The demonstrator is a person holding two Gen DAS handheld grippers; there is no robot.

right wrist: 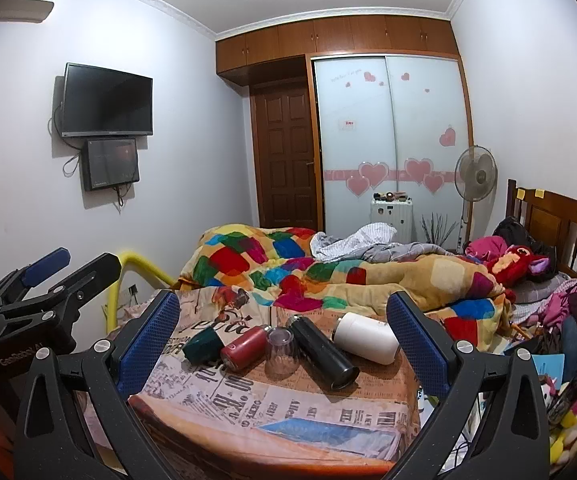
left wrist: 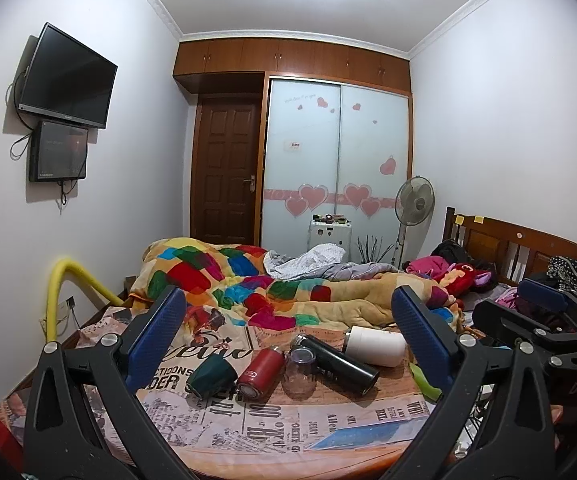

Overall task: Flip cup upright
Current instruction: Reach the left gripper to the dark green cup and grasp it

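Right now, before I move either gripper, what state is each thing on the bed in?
Green cup: on its side.
Red bottle: lying down.
Clear glass: upside down.
Black flask: lying down, leaning on the glass.
White bottle: on its side.
Left gripper: open, empty, short of the cups.
Right gripper: open, empty.

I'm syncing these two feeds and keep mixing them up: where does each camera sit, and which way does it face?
Left wrist view: on the left gripper, facing across the bed toward the wardrobe; its own open blue-padded fingers frame the shot, and the right gripper shows at the right edge.
Right wrist view: on the right gripper, facing the same way; its own open fingers show, with the left gripper at the left edge.
Shared: the green cup, red bottle, clear glass, black flask and white bottle.
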